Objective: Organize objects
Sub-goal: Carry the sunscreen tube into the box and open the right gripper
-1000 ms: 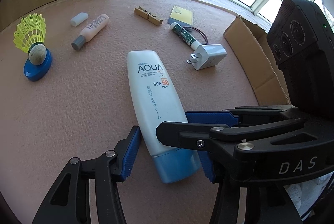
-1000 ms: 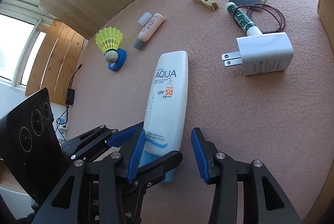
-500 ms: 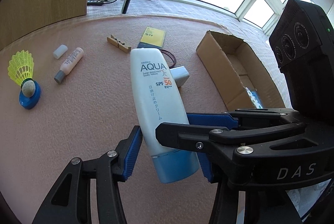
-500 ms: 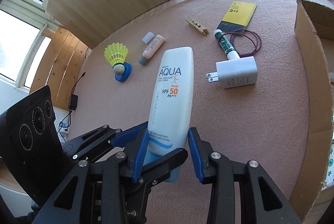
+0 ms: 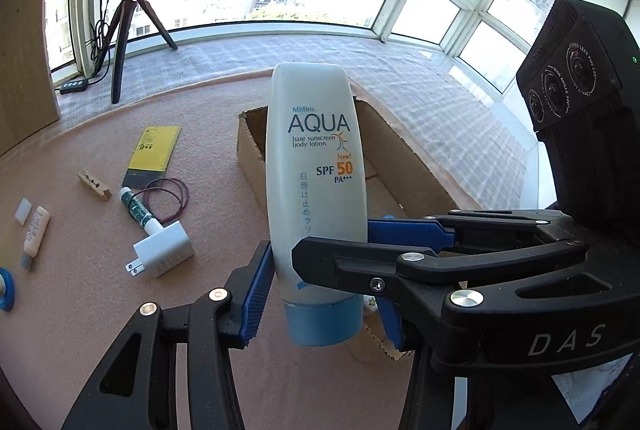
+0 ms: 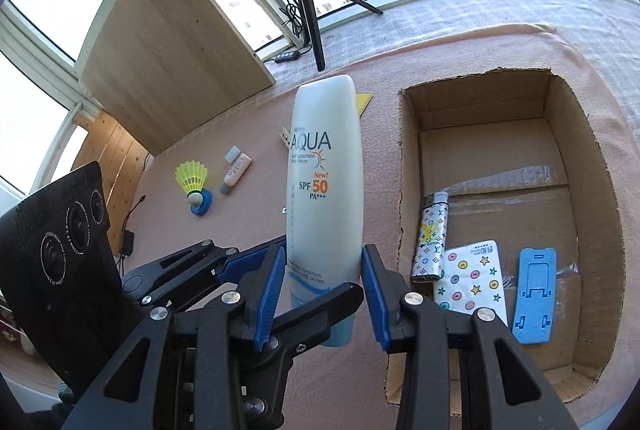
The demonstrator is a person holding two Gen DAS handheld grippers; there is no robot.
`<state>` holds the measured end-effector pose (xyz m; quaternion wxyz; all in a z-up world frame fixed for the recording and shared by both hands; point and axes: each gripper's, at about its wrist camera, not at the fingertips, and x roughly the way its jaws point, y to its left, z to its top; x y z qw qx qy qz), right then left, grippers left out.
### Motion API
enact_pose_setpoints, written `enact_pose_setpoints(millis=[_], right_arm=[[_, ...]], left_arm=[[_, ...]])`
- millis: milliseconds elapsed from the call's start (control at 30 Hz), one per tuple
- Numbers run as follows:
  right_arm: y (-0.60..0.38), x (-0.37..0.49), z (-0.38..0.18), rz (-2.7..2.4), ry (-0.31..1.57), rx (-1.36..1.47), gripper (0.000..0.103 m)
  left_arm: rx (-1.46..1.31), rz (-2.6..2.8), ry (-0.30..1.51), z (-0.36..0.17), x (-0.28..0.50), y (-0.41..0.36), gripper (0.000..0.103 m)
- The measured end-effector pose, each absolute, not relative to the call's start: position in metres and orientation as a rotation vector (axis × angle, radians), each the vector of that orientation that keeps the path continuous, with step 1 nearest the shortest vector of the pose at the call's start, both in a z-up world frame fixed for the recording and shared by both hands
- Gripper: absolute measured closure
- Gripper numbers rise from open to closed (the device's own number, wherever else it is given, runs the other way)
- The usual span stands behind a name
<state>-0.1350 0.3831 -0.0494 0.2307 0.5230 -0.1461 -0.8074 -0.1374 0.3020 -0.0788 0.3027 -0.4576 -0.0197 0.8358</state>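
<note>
A white AQUA sunscreen bottle [image 5: 316, 165] [image 6: 324, 169] with a blue cap hangs in the air, cap end toward me. Both grippers grip its lower part. My left gripper [image 5: 324, 306] has its blue pads on the bottle's sides, and its jaws are closing on it. My right gripper [image 6: 322, 290] is shut on the same bottle. The two grippers' fingers cross each other around the cap end. The bottle hovers above the pink mat, by the left wall of an open cardboard box [image 5: 250, 157] [image 6: 480, 105].
In the box lie a patterned lighter [image 6: 430, 242], a dotted pack [image 6: 472, 278] and a blue phone stand [image 6: 534, 294]. On the mat lie a white charger [image 5: 164, 256], green tube [image 5: 138, 207], hair band [image 5: 168, 195], yellow card [image 5: 154, 149], clothespin [image 5: 94, 183], cream tube [image 5: 36, 236] and shuttlecock [image 6: 192, 181].
The bottle lay flat on the mat a second ago. Both grippers shut on it, lifted it off the mat and carried it toward the cardboard box, which has come into view.
</note>
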Motion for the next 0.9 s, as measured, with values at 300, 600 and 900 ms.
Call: enact_pose_setpoints(millis=[300, 600, 900], right_arm=[[0.444, -0.138, -0.049, -2.32, -0.468, 1.454, 0.067], [0.469, -0.139, -0.049, -2.396, -0.487, 1.45, 0.054], [0.471, -0.14, -0.045, -2.484, -0.479, 1.434, 0.032]], left_arm=[[-1.194, 2.133, -0.004, -0.082, -0.148, 0.368, 0.052], [-1.193, 2.13, 0.033, -0.084, -0.15, 0.384, 0.029], [-1.191, 2.18, 0.02, -0.081, -0.153, 0.353, 0.028]])
